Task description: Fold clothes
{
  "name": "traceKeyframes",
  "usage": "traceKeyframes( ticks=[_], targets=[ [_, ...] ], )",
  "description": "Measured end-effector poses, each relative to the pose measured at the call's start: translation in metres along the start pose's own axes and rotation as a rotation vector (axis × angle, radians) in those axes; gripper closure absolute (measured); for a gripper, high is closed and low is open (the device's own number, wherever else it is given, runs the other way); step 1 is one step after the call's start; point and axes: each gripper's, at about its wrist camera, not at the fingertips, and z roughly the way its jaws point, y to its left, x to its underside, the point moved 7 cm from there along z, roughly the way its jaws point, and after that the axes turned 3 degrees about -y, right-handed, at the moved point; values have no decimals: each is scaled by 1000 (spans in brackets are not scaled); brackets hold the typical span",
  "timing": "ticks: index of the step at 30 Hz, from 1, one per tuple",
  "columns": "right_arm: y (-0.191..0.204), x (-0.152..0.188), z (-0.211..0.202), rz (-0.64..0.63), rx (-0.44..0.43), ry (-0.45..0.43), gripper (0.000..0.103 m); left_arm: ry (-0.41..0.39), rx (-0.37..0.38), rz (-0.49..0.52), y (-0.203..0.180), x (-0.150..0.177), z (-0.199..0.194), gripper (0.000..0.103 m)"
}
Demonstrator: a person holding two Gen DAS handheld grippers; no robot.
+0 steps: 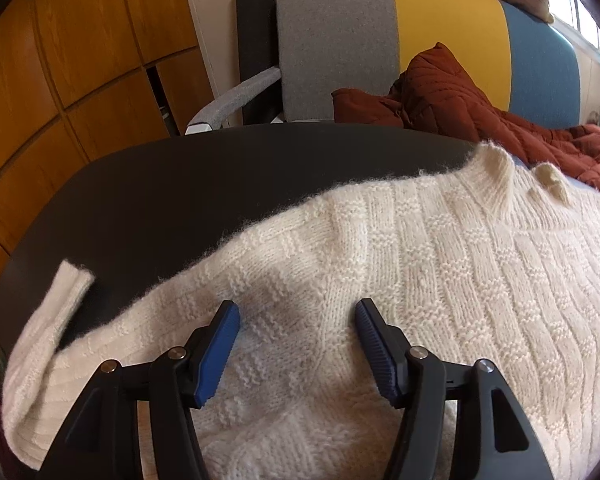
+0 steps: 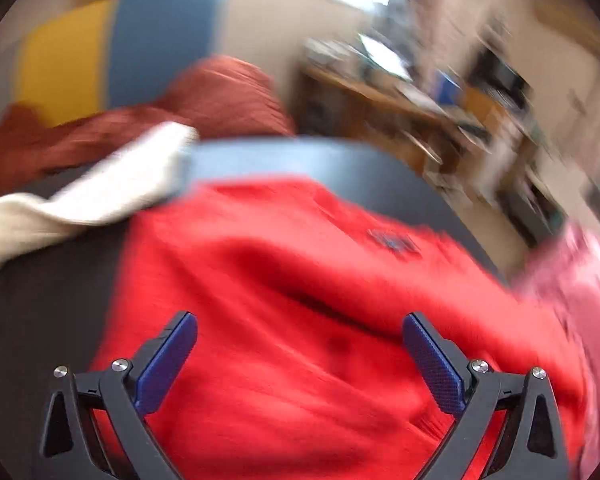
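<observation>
On the dark table (image 1: 148, 184), the left gripper (image 1: 296, 312) hovers over the cream knit sweater (image 1: 440, 272), jaws apart, holding nothing. The right gripper (image 2: 300, 328), spread wide and empty, hangs above a red garment (image 2: 300, 300), blurred.

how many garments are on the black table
3, maybe more hidden: cream sweater under the left gripper, red top under the right gripper, pink one at the right edge.

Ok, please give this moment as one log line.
left gripper open over white sweater | right gripper open over red garment | nothing held
</observation>
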Motion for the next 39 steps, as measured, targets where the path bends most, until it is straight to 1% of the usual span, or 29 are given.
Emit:
traceKeyframes(
  ticks=[2, 4, 9, 11, 13, 15, 16, 17, 18, 21, 26, 31, 33, 37, 39],
  targets=[
    [52, -15, -9, -113, -115, -37, 0, 1, 3, -6, 1, 0, 1, 38],
    [98, -23, -11, -234, -192, -43, 0, 0, 0, -5, 1, 1, 0, 38],
    [179, -35, 10, -465, -264, -7, 0, -3, -3, 0, -1, 1, 1, 37],
    [197, -45, 31, -477, -284, 40, 0, -4, 0, -6, -1, 1, 2, 36],
    [203, -50, 50, -457, -321, 108, 0, -3, 4, -14, 0, 1, 3, 35],
    [202, -47, 68, -408, -376, 204, 0, -1, 9, -23, 2, 1, 4, 33],
    [198, -47, 72, -352, -418, 244, 0, 1, 12, -27, 3, 0, 5, 32],
    [196, -46, 74, -313, -446, 273, 0, 2, 15, -29, 3, 0, 6, 32],
    [196, -42, 70, -321, -451, 281, 0, 2, 18, -28, 3, 0, 6, 32],
    [203, -20, 48, -387, -492, 313, 0, 6, 29, -19, 4, -3, 9, 31],
    [222, 31, -5, -485, -563, 393, 0, 10, 39, -3, 5, -4, 9, 30],
    [240, 87, -72, -536, -642, 430, 0, -3, 3, 69, 1, -6, 6, 30],
    [245, 105, -97, -526, -682, 437, 0, -8, -13, 105, 1, -7, 5, 30],
    [251, 134, -145, -468, -783, 453, 0, -35, -78, 219, 1, -4, -2, 30],
    [250, 145, -163, -430, -819, 469, 0, -46, -108, 269, 5, 1, -7, 30]
  ],
)
